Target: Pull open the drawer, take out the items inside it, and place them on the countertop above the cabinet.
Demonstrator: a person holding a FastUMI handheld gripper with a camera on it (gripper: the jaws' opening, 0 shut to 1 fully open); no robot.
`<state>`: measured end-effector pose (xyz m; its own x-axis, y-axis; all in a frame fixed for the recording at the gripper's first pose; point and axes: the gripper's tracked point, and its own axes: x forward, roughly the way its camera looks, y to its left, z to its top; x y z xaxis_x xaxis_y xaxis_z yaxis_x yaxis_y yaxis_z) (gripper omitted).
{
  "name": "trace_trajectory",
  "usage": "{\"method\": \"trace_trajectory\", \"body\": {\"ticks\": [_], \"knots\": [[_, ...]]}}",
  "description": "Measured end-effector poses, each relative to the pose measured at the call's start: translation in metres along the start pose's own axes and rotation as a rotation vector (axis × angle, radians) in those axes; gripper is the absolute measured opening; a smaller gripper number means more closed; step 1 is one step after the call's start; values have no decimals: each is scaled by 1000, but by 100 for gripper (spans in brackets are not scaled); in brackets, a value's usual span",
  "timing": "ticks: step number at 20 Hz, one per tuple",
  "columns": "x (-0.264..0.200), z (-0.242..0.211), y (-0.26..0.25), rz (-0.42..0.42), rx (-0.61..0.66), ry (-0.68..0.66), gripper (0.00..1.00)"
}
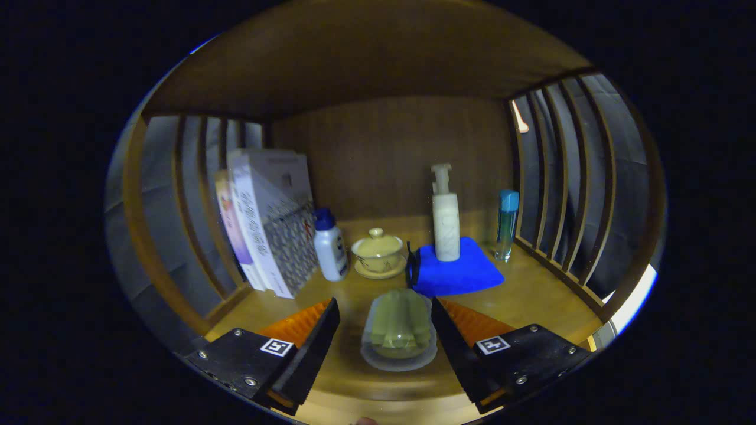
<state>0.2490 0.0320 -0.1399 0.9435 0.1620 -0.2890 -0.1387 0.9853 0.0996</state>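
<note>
The gripper (385, 319) is hovering with its fingers spread wide, pressing on nothing; a pale green ribbed item in clear wrapping (400, 333) is lying between them on the wooden countertop (531, 301), apparently already set down there. At twelve o'clock from the fingers a lidded cup on a saucer (378, 252) is standing, a blue-capped white bottle (329, 244) at eleven, a pump bottle (446, 218) on a blue cloth (458, 273) at one. Pushing forward risks nudging the wrapped item into the cup, or a fingertip catching the wrapping. The tool is sitting low and level, pointing towards the back panel.
</note>
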Motion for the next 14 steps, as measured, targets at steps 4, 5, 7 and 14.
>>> {"method": "trace_trajectory", "body": {"ticks": [4,5,7,14], "knots": [[-73,40,17,-8,-54,-165,95],[-92,47,21,-12,-68,-197,95],[-135,54,30,-20,-98,-250,95],[-243,17,59,4,-158,-344,96]]}}
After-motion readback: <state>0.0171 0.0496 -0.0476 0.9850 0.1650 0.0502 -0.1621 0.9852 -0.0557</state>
